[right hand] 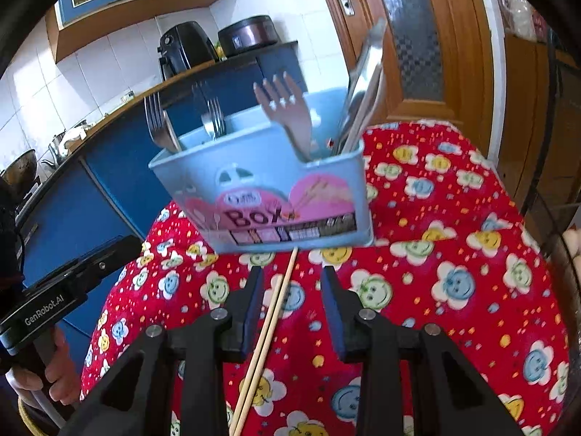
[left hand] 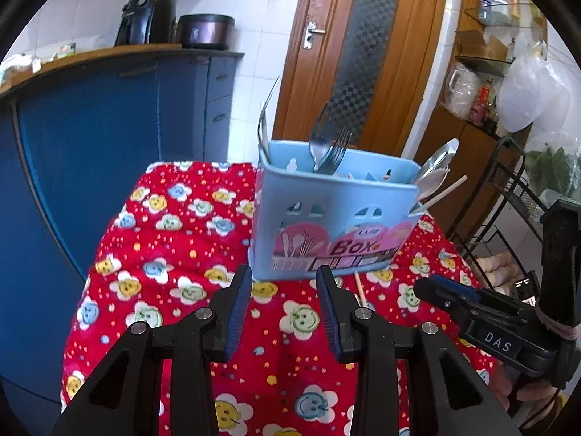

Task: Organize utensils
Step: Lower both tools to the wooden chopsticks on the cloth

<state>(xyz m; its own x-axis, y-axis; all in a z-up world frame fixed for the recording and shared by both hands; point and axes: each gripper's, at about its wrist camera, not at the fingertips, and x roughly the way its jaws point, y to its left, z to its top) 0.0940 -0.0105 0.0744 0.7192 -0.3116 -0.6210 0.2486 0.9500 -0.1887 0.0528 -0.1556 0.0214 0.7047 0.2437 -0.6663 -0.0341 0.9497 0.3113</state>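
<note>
1. Step in hand, as a judgement: approach to the chopsticks (right hand: 270, 323), the only utensils outside the caddy (right hand: 261, 185); they lie on the floral cloth (right hand: 454, 254), running from the caddy's base back under the right gripper (right hand: 292, 309)
2. Right gripper: jaws partly apart, empty, straddling the chopsticks without touching
3. Left gripper (left hand: 284, 312): jaws partly apart, empty, near the caddy front
4. Next move calls for closing on both sticks together, then lifting them to an open compartment
5. Legible text: "Box" on the caddy; "DAS" and "GenRobot.AI" on the gripper bodies
</note>
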